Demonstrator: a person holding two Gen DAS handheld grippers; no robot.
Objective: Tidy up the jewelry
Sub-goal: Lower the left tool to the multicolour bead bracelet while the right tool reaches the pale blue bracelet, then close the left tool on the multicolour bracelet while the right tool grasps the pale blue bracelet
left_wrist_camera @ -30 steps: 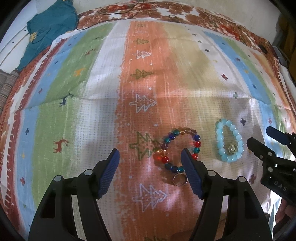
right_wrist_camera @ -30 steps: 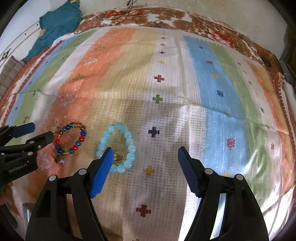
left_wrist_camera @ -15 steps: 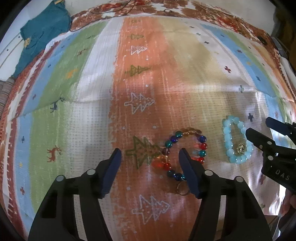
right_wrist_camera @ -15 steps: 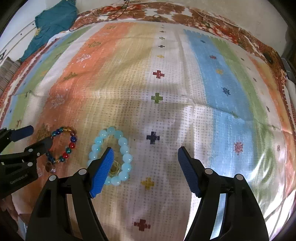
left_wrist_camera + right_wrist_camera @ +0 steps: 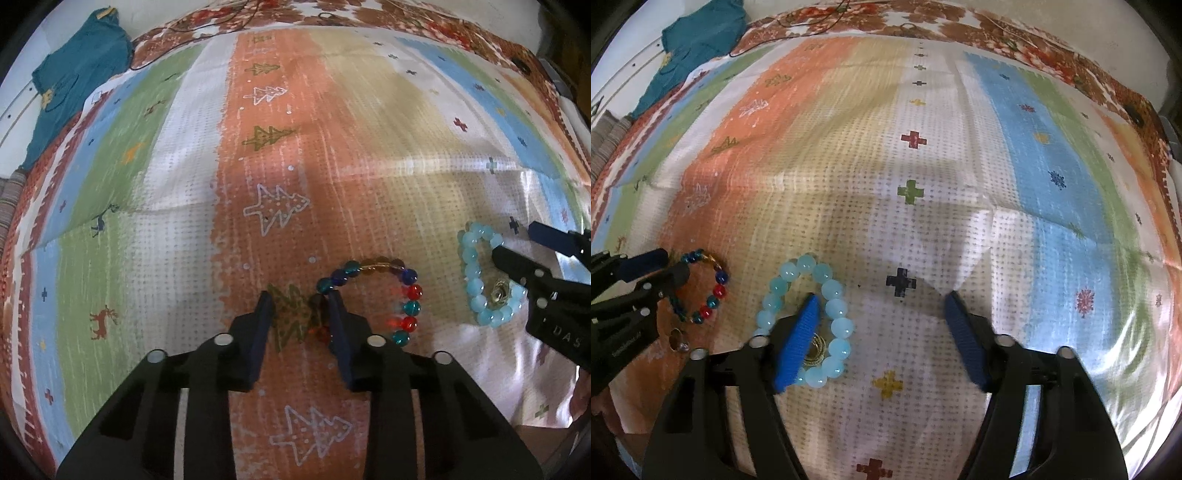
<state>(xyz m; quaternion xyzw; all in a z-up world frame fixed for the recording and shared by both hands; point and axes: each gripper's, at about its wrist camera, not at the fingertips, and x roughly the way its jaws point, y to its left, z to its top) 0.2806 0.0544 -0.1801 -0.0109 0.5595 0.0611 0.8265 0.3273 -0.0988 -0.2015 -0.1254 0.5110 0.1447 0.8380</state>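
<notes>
Left wrist view: the left gripper (image 5: 299, 317) is lowered onto the striped cloth (image 5: 192, 236) with its jaws partly closed, straddling the near-left beads of the multicoloured bead bracelet (image 5: 408, 291); a firm grip on them cannot be confirmed. Right wrist view: the right gripper (image 5: 882, 325) is spread wide, its left finger resting inside the loop of the pale blue bead bracelet (image 5: 836, 306), beside a small gold ring (image 5: 816, 349). A second ring (image 5: 677, 338) lies near the multicoloured bracelet.

Strong fisheye bending with dark corner vignetting in both views; soft grey shadows cross the striped cloth (image 5: 912, 110), glare whitens its lower right, fine detail mildly soft.
</notes>
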